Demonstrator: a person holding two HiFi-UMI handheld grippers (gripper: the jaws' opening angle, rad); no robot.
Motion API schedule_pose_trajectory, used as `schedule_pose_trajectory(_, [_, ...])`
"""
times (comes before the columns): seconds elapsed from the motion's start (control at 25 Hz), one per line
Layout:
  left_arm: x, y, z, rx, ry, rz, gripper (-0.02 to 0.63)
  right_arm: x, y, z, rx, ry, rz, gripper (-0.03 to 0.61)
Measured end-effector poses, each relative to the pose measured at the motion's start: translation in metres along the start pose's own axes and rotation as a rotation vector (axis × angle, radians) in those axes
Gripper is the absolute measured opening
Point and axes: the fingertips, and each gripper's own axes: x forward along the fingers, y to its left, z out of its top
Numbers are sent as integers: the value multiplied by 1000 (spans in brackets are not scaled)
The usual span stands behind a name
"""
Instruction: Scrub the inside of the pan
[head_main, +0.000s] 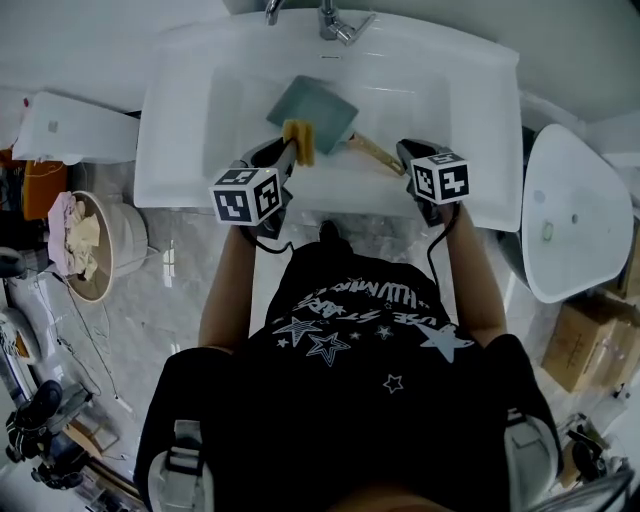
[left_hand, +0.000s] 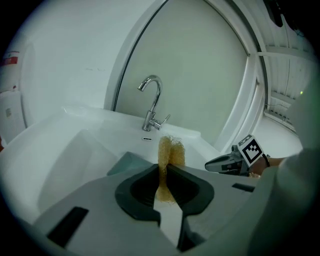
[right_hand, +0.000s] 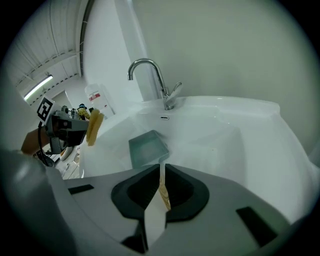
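Note:
A square grey-green pan (head_main: 312, 112) with a wooden handle (head_main: 375, 153) rests in the white sink (head_main: 180, 160). My right gripper (head_main: 408, 165) is shut on the handle's end; in the right gripper view the handle (right_hand: 162, 187) runs between the jaws to the pan (right_hand: 146, 148). My left gripper (head_main: 293, 152) is shut on a yellow mesh scrubber (head_main: 299, 140), held at the pan's near edge. In the left gripper view the scrubber (left_hand: 170, 155) sticks up from the jaws, with a corner of the pan (left_hand: 129, 163) behind them. The right gripper (left_hand: 235, 159) shows at the right.
A chrome tap (head_main: 335, 22) stands at the sink's back edge. A white toilet (head_main: 573, 215) is on the right. On the left stand a white bin lid (head_main: 70, 128) and a round basket (head_main: 100, 245) holding cloths. Cardboard boxes (head_main: 590, 340) lie at the lower right.

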Motion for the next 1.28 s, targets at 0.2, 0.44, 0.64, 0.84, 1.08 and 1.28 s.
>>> schedule_pose_trajectory(0.2, [15,16,3,16,34,-28,52,18,2,-9,10,76,24,107])
schedule_pose_trajectory(0.44, [31,32,-1,32,77,-51,52,46,4,-35,-68,231,26,170])
schedule_pose_trajectory(0.64, [41,46,-3,24,101,-54,52,64,7,-42,-103,299,39,175])
schedule_pose_trajectory(0.84, [44,48,-5,25,117,-45,52,71,6,-54,-183,396,22,175])
schedule_pose_trajectory(1.08, [53,52,-9,-2,139,4,52,82,-2,-72,-242,494,26,175])
schedule_pose_trajectory(1.28, [59,60,-14,-22,171,41,52,89,-5,-80,-271,534,45,169])
